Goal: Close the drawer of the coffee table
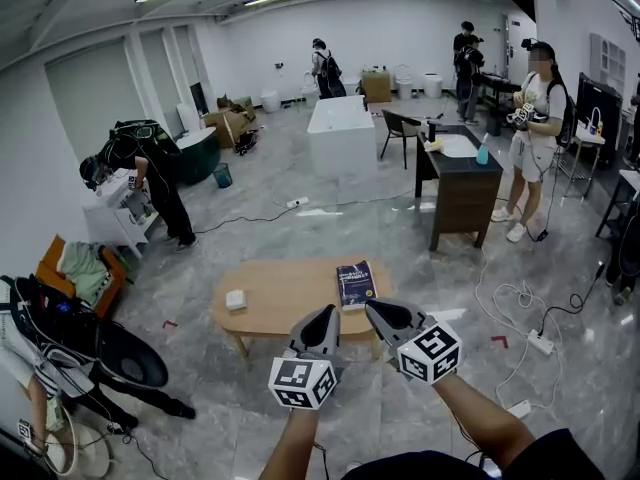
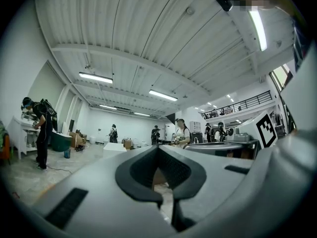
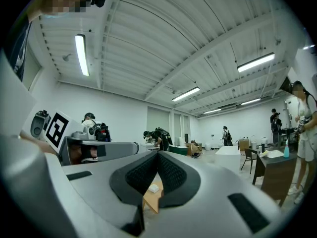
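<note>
The low oval wooden coffee table stands just ahead in the head view, with a dark book and a small white box on top. No drawer shows; the table's near side is partly hidden behind my grippers. My left gripper and right gripper are held side by side over the table's near edge, both pointing forward. Each is shut with nothing between the jaws, as seen for the left gripper and the right gripper. A strip of the table shows through the right jaws' gap.
A dark desk stands at the right, a white block farther back. Cables and a power strip lie on the floor at the right. A black bag and gear sit at the left. Several people stand around the room.
</note>
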`<action>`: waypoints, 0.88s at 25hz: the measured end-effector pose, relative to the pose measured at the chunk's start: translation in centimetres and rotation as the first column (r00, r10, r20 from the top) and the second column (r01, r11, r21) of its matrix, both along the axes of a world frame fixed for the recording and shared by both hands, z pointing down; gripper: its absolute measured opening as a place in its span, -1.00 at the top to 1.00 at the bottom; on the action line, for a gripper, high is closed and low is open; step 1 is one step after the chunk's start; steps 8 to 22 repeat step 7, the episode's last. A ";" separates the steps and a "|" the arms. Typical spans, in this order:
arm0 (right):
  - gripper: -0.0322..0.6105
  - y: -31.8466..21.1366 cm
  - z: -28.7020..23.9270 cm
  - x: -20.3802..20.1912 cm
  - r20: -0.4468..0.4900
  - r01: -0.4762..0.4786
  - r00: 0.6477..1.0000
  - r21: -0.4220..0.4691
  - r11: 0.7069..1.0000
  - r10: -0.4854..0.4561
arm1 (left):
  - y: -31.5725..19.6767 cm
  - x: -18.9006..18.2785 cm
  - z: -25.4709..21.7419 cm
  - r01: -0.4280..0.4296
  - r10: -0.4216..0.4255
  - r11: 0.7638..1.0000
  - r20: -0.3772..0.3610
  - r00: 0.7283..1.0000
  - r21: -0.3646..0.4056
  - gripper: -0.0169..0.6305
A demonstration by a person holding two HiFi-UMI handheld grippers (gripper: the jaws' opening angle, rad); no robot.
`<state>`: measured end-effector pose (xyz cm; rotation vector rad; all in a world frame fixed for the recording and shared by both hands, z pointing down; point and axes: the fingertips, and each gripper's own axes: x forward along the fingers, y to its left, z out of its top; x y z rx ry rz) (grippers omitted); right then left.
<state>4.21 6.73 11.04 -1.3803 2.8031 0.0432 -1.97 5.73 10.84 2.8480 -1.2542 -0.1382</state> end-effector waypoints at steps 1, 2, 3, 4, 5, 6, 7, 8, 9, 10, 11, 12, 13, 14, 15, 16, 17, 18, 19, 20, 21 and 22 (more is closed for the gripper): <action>0.87 0.0 0.0 0.1 0.001 0.000 1.000 0.000 1.000 0.000 | 0.0 0.1 0.0 0.000 0.000 1.000 0.000 1.000 0.000 0.94; 0.87 0.0 0.1 0.2 0.003 0.000 1.000 -0.001 1.000 0.000 | -0.1 0.3 0.0 0.000 0.000 1.000 0.002 1.000 0.000 0.94; 0.87 0.0 0.1 0.4 0.004 0.000 1.000 -0.001 1.000 0.000 | -0.1 0.4 0.0 0.000 0.000 1.000 0.003 1.000 0.000 0.94; 0.87 0.0 0.2 0.5 0.005 -0.001 1.000 -0.002 1.000 0.001 | -0.1 0.6 0.0 -0.001 0.001 1.000 0.004 1.000 0.000 0.94; 0.87 0.1 0.2 0.7 0.004 -0.001 1.000 -0.002 1.000 0.001 | -0.1 0.7 0.0 0.000 0.000 1.000 0.004 1.000 -0.001 0.94; 0.87 0.1 0.3 0.8 0.004 -0.001 1.000 -0.003 1.000 0.001 | -0.1 0.8 0.1 0.000 0.000 1.000 0.004 1.000 -0.002 0.94; 0.87 0.2 0.3 0.9 0.004 -0.001 1.000 -0.003 1.000 0.001 | 0.0 1.0 0.1 0.000 0.000 1.000 0.005 1.000 -0.003 0.94; 0.87 0.2 0.3 0.9 0.004 -0.001 1.000 -0.003 1.000 0.001 | 0.0 1.0 0.1 0.000 0.000 1.000 0.005 1.000 -0.003 0.94; 0.87 0.2 0.3 0.9 0.004 -0.001 1.000 -0.003 1.000 0.001 | 0.0 1.0 0.1 0.000 0.000 1.000 0.005 1.000 -0.003 0.94; 0.87 0.2 0.3 0.9 0.004 -0.001 1.000 -0.003 1.000 0.001 | 0.0 1.0 0.1 0.000 0.000 1.000 0.005 1.000 -0.003 0.94; 0.87 0.2 0.3 0.9 0.004 -0.001 1.000 -0.003 1.000 0.001 | 0.0 1.0 0.1 0.000 0.000 1.000 0.005 1.000 -0.003 0.94; 0.87 0.2 0.3 0.9 0.004 -0.001 1.000 -0.003 1.000 0.001 | 0.0 1.0 0.1 0.000 0.000 1.000 0.005 1.000 -0.003 0.94; 0.87 0.2 0.3 0.9 0.004 -0.001 1.000 -0.003 1.000 0.001 | 0.0 1.0 0.1 0.000 0.000 1.000 0.005 1.000 -0.003 0.94; 0.87 0.2 0.3 0.9 0.004 -0.001 1.000 -0.003 1.000 0.001 | 0.0 1.0 0.1 0.000 0.000 1.000 0.005 1.000 -0.003 0.94; 0.87 0.2 0.3 0.9 0.004 -0.001 1.000 -0.003 1.000 0.001 | 0.0 1.0 0.1 0.000 0.000 1.000 0.005 1.000 -0.003 0.94; 0.87 0.2 0.3 0.9 0.004 -0.001 1.000 -0.003 1.000 0.001 | 0.0 1.0 0.1 0.000 0.000 1.000 0.005 1.000 -0.003 0.94; 0.87 0.2 0.3 0.9 0.004 -0.001 1.000 -0.003 1.000 0.001 | 0.0 1.0 0.1 0.000 0.000 1.000 0.005 1.000 -0.003 0.94; 0.87 0.2 0.3 0.9 0.004 -0.001 1.000 -0.003 1.000 0.001 | 0.0 1.0 0.1 0.000 0.000 1.000 0.005 1.000 -0.003 0.94; 0.87 0.2 0.3 0.9 0.004 -0.001 1.000 -0.003 1.000 0.001 | 0.0 1.0 0.1 0.000 0.000 1.000 0.005 1.000 -0.003 0.94; 0.87 0.2 0.3 0.9 0.004 -0.001 1.000 -0.003 1.000 0.001 | 0.0 1.0 0.1 0.000 0.000 1.000 0.005 1.000 -0.003 0.94; 0.87 0.2 0.3 0.9 0.004 -0.001 1.000 -0.003 1.000 0.001 | 0.0 1.0 0.1 0.000 0.000 1.000 0.005 1.000 -0.003 0.94; 0.87 0.2 0.3 0.9 0.004 -0.001 1.000 -0.003 1.000 0.001 | 0.0 1.0 0.1 0.000 0.000 1.000 0.005 1.000 -0.003 0.94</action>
